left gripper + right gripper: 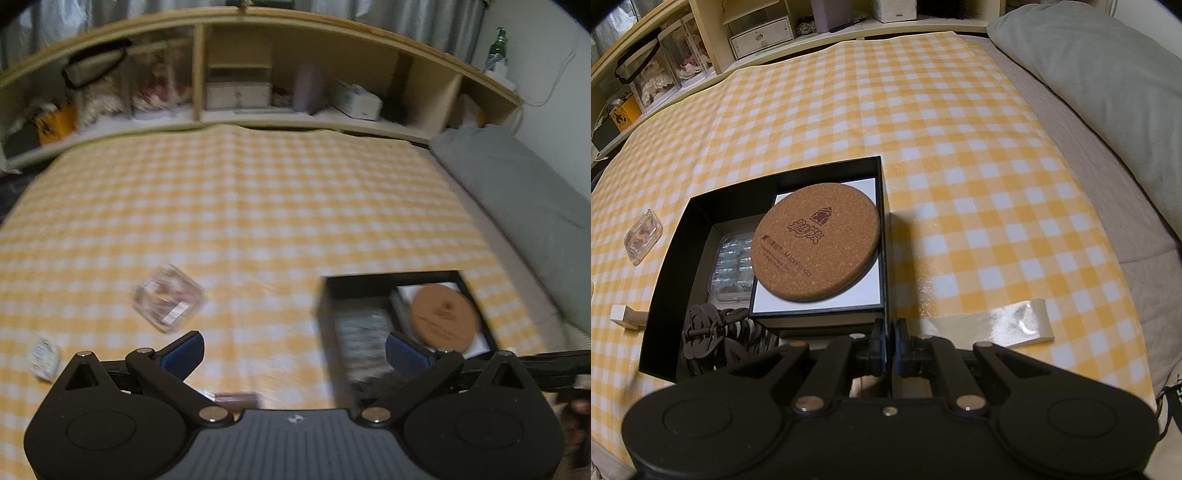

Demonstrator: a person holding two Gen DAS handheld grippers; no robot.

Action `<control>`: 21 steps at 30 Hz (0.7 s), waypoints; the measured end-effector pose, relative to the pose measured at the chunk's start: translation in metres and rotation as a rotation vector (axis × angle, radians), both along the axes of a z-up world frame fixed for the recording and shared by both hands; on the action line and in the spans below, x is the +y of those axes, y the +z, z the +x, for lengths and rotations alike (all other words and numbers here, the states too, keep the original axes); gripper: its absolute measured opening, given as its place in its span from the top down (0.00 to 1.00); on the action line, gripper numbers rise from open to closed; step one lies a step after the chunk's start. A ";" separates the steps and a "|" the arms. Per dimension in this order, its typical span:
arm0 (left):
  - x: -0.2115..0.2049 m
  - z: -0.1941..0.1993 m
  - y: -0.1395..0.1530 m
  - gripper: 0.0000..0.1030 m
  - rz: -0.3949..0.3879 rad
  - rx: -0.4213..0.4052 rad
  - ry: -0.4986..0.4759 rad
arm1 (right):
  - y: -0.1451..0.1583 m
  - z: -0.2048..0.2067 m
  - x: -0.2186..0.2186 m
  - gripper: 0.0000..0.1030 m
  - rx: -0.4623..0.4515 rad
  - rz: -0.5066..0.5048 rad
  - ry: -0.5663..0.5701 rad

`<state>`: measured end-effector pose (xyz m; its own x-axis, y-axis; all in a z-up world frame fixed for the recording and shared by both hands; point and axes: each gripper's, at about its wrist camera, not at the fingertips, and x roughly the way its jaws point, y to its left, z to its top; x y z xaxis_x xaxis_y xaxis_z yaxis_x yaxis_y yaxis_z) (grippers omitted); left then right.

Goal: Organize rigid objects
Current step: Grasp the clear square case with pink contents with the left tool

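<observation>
An open black box (677,236) lies on a yellow checked cloth (923,110). In it a round cork coaster (816,240) lies on a white-topped box (812,306), beside a clear blister tray (733,266) and dark brown cut-out pieces (713,332). My right gripper (889,345) is shut on the box's near right wall. My left gripper (293,354) is open and empty above the cloth, left of the black box (325,295). A clear plastic case (168,299) lies ahead of it to the left; it also shows in the right wrist view (642,236).
A small white packet (44,356) lies at the left. A small white and tan block (626,315) lies left of the box. A strip of clear tape (1008,325) holds the cloth's edge. A grey pillow (1108,92) lies at the right. Cluttered wooden shelves (236,85) stand behind.
</observation>
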<state>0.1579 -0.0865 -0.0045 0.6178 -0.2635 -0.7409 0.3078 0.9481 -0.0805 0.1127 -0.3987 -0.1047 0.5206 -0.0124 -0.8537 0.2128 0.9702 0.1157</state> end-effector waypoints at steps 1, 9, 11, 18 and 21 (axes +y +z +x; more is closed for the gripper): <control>0.005 0.003 -0.003 0.00 0.019 -0.014 0.010 | 0.000 0.000 0.000 0.95 0.000 -0.001 0.001; 0.049 0.040 -0.033 0.00 0.067 -0.020 0.187 | -0.002 0.000 -0.001 0.95 0.001 -0.006 0.002; 0.059 0.050 -0.041 0.00 0.083 -0.042 0.206 | -0.002 0.000 0.000 0.95 0.002 -0.007 0.002; 0.086 0.081 -0.068 0.00 0.153 -0.099 0.208 | -0.002 0.000 0.004 0.95 0.005 -0.020 0.006; 0.093 0.093 -0.080 0.00 0.147 -0.096 0.175 | -0.002 0.000 0.005 0.95 0.006 -0.030 0.010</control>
